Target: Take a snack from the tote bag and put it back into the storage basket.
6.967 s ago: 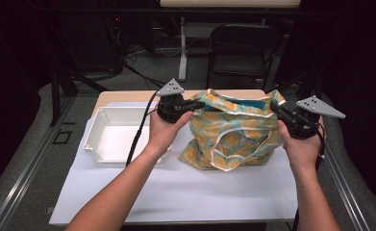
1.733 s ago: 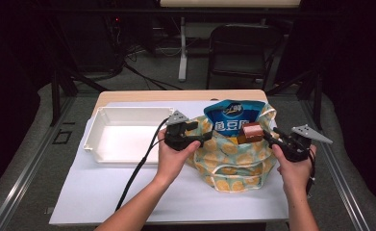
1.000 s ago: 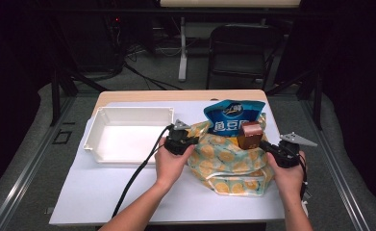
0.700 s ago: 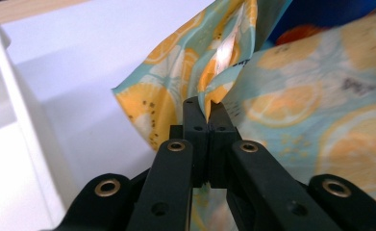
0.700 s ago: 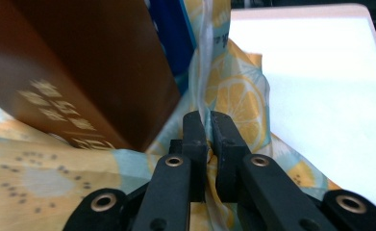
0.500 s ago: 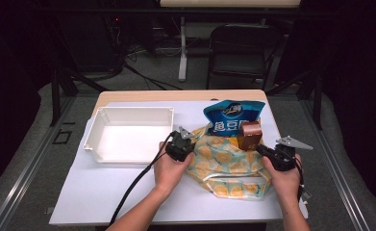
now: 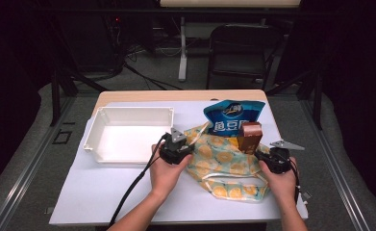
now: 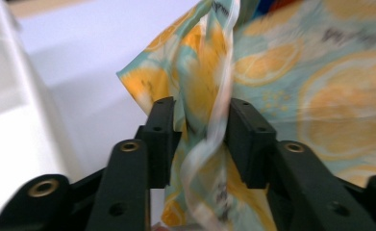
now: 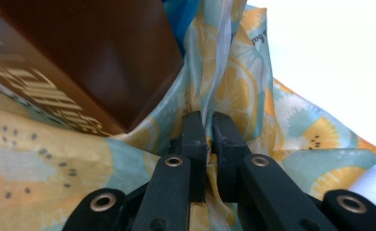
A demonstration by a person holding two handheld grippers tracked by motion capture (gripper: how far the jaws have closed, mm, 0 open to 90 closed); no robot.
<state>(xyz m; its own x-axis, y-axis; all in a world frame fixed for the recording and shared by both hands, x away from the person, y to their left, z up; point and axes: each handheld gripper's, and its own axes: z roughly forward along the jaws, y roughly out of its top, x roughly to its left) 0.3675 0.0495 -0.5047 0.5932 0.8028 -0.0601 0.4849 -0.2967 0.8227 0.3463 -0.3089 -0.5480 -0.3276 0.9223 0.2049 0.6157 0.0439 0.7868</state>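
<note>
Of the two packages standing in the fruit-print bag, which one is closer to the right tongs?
The brown box. It stands right beside the right tongs; the blue pouch stands farther back in the bag.

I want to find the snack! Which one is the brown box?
Look at the white-covered table, right of the white tray. On the fruit-print cloth bag stand two things: a blue snack pouch and, at its right, the brown box. It is the small, upright, hard-cornered one.

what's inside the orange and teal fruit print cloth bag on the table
A blue snack pouch and a brown carton stick up out of the fruit-print cloth bag. Their lower parts, and anything deeper inside, are covered by fabric.
</note>
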